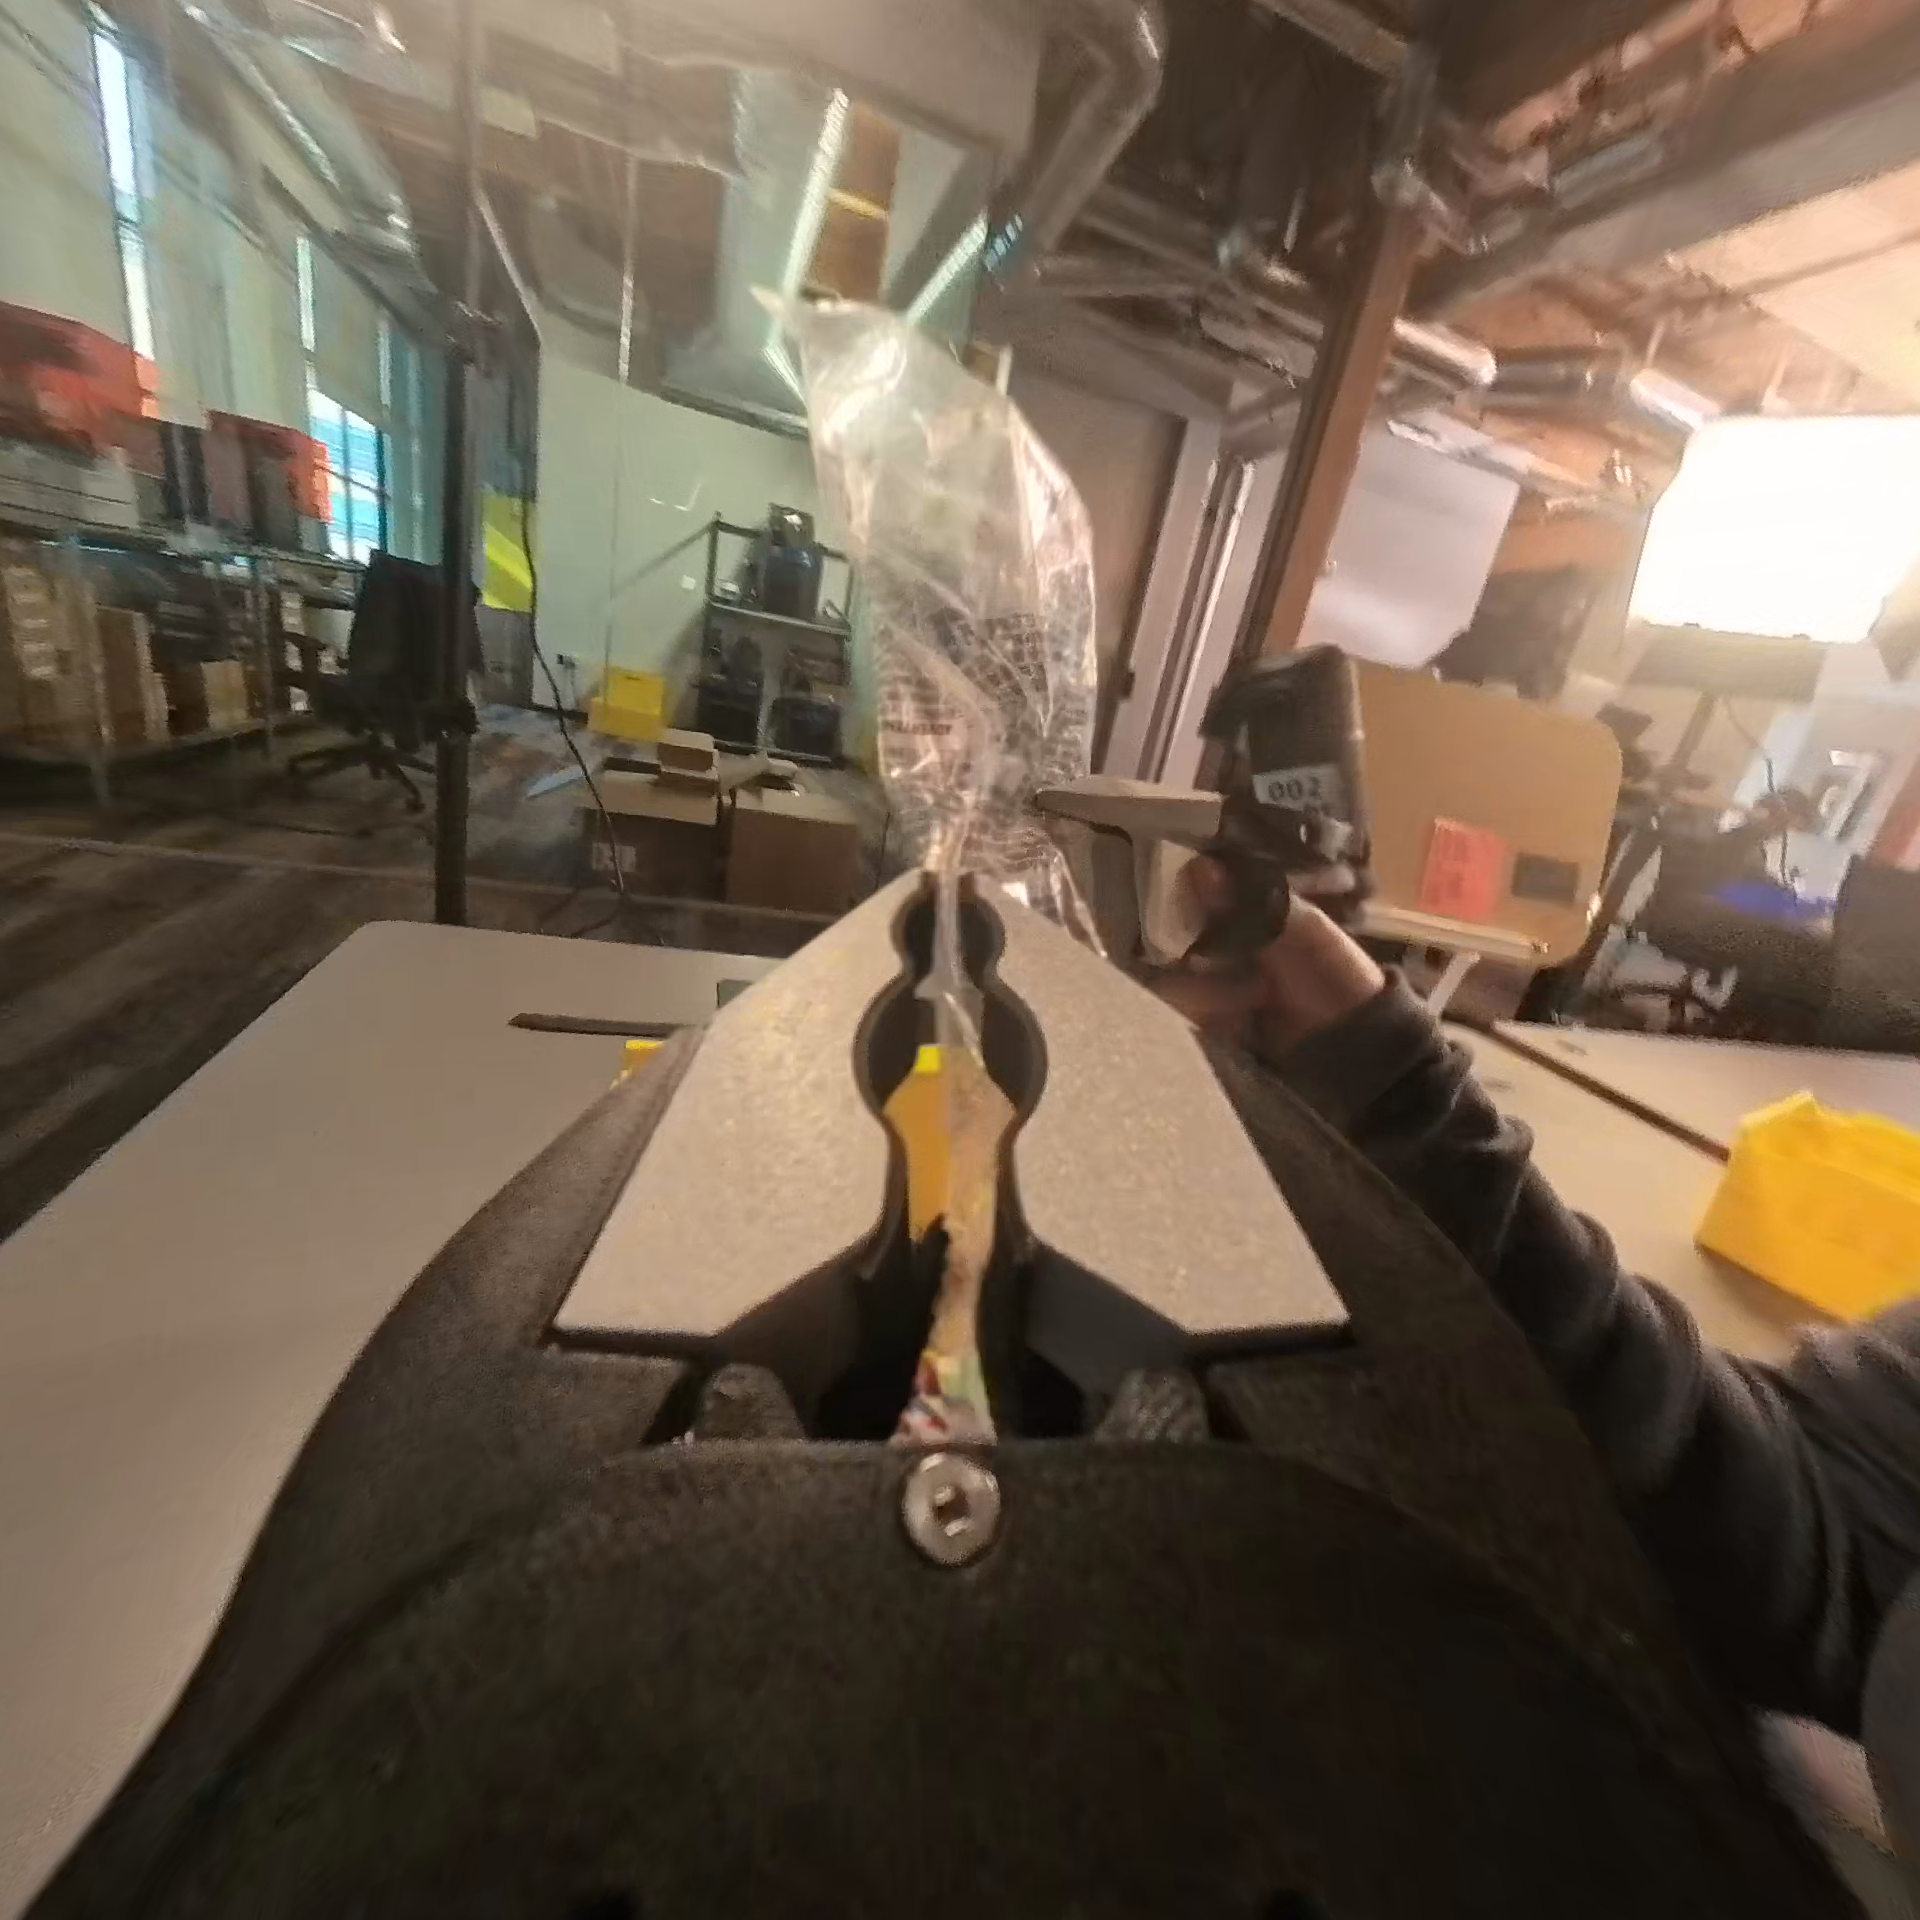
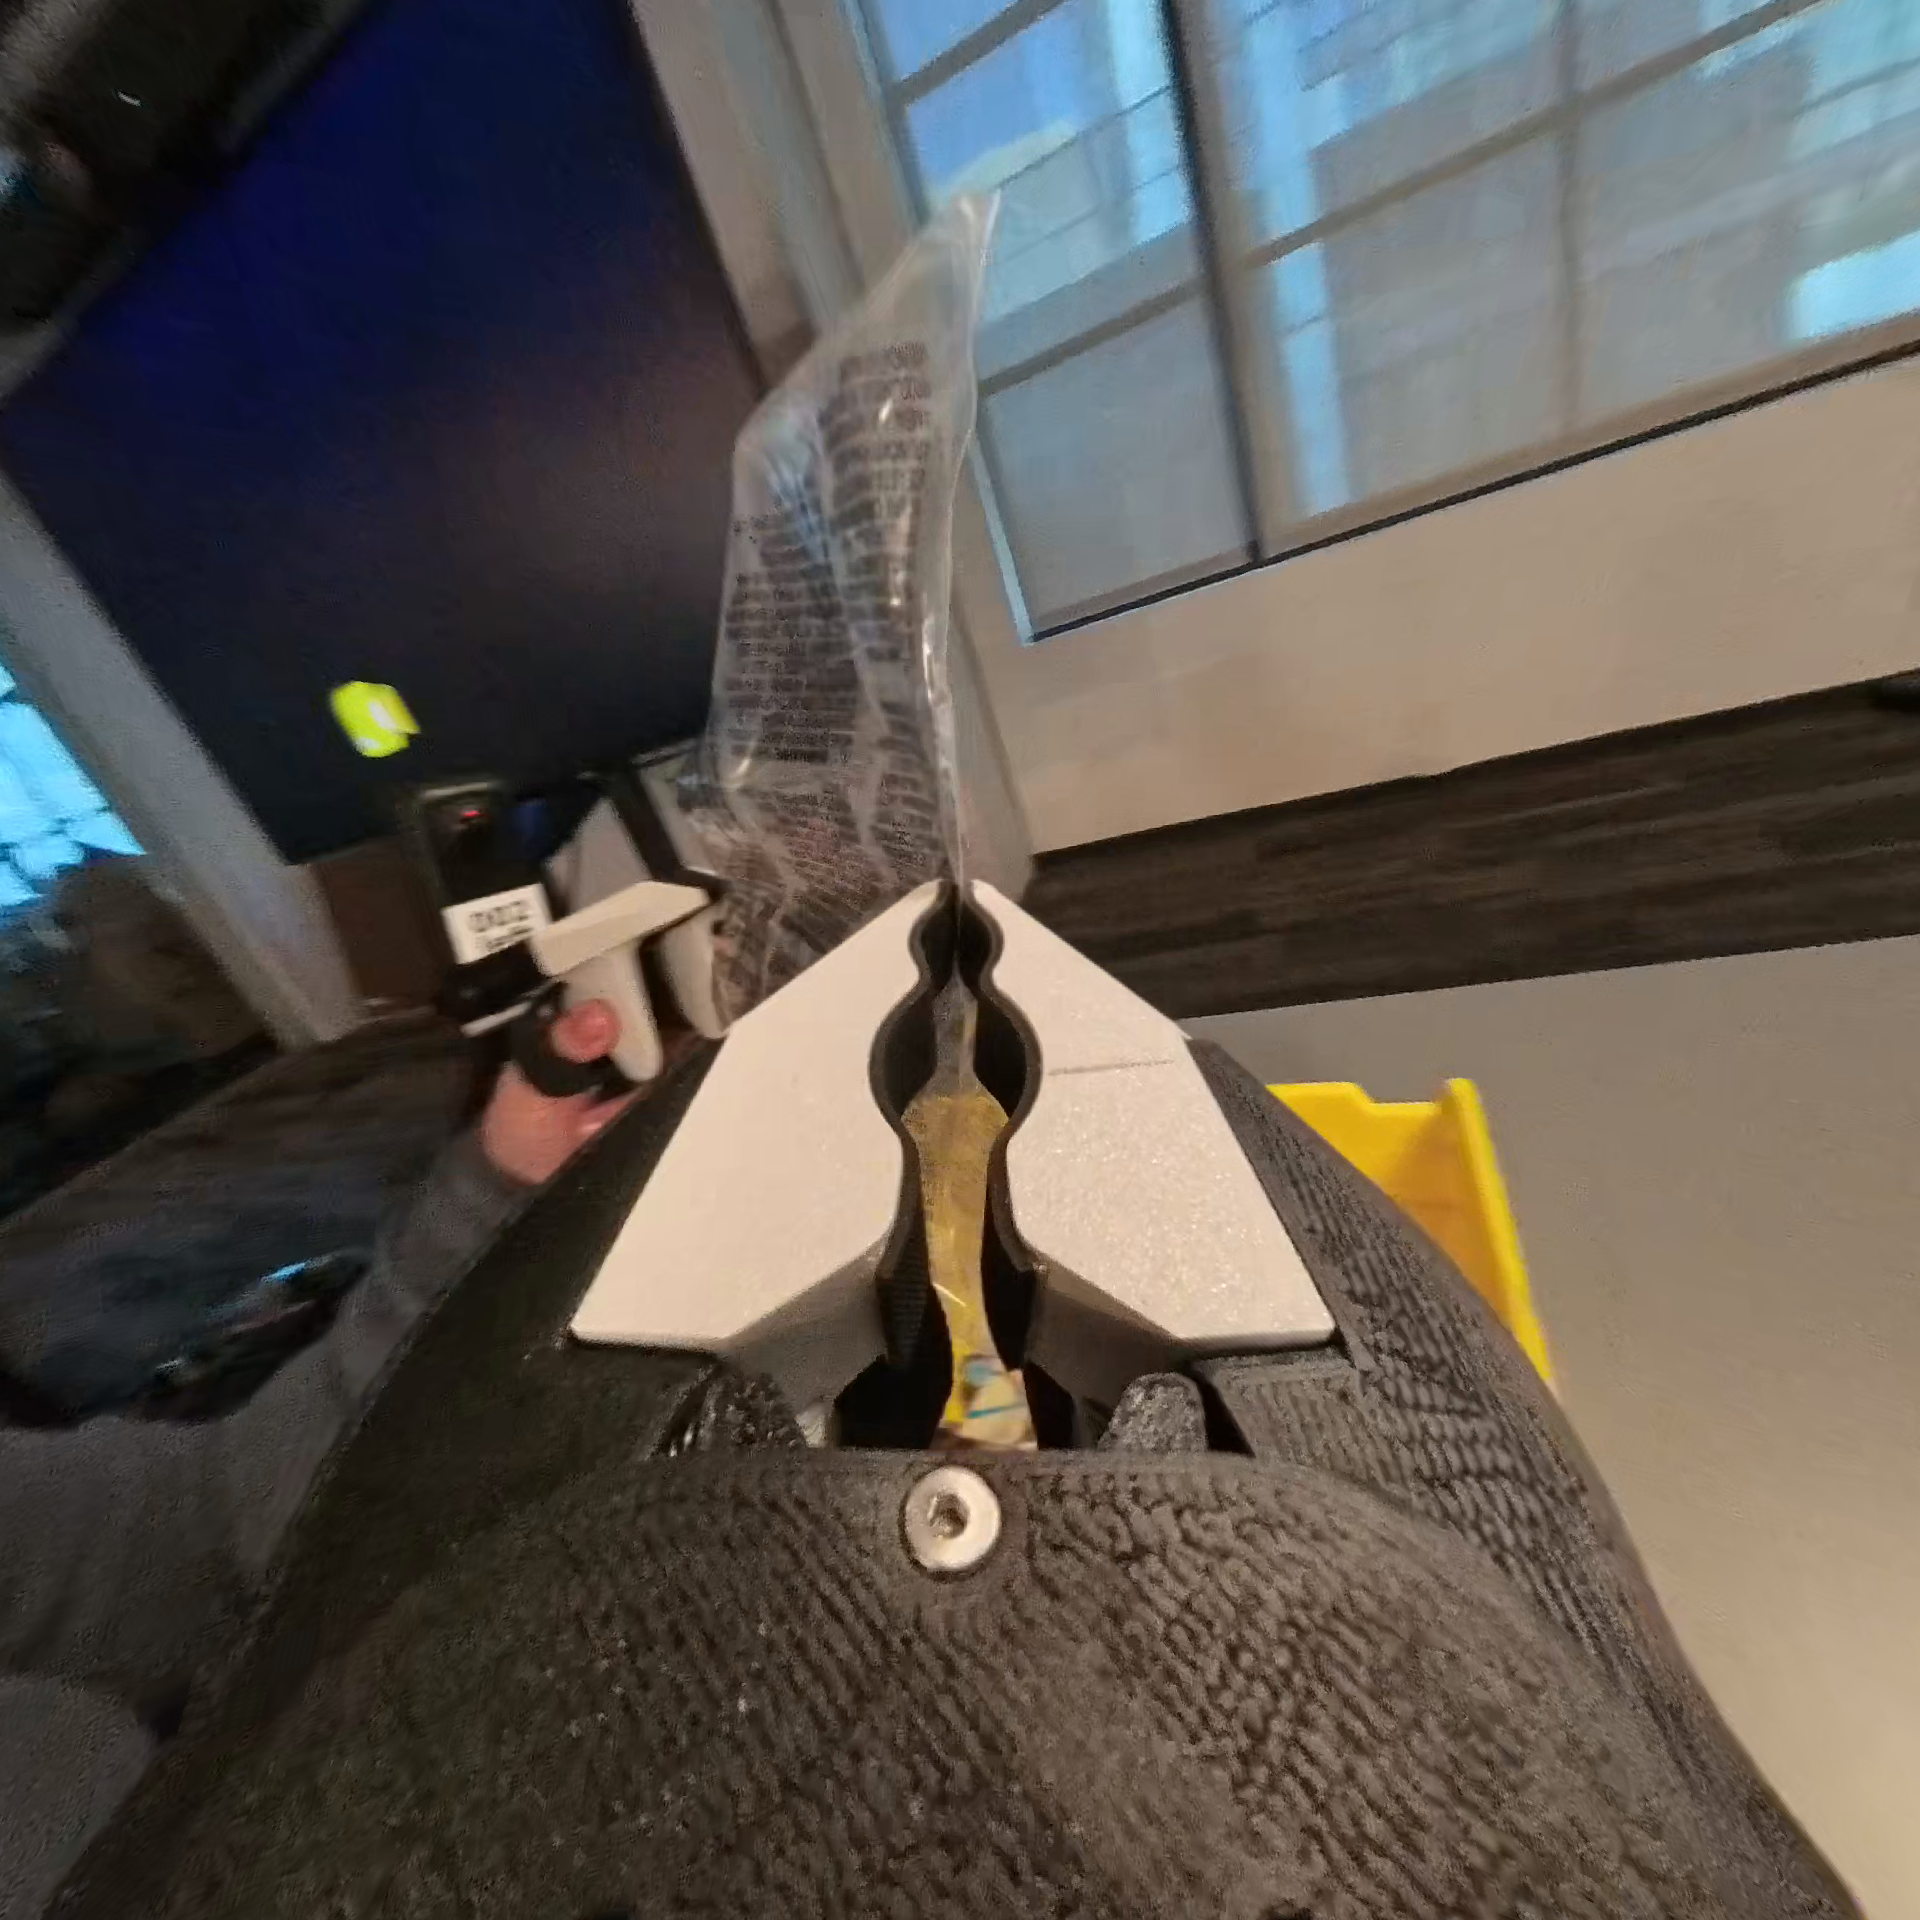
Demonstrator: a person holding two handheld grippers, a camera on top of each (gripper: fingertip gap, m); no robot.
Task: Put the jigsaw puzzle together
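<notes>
A clear plastic bag (image 1: 966,623) printed with black text is clamped at its lower edge between the pads of the left claw (image 1: 948,883), and its film is raised upright above the fingertips. The same bag (image 2: 852,582) is pinched by the right claw (image 2: 958,891), whose pads are pressed together on the thin film. What the bag contains cannot be made out; only crumpled film, with yellow and coloured print showing through it, is seen in the channel between each pair of fingers. In the left wrist view the right claw (image 1: 1049,798) is seen touching the bag from the side, gripped by a hand (image 1: 1288,966) in a dark sleeve. A yellow plastic bin (image 1: 1818,1195) is stood on the grey worktop (image 1: 260,1143) toward its right edge; its inside is not shown. In the right wrist view a yellow bin (image 2: 1444,1174) is seen just beside the claw on the worktop (image 2: 1714,1299), its contents hidden.
</notes>
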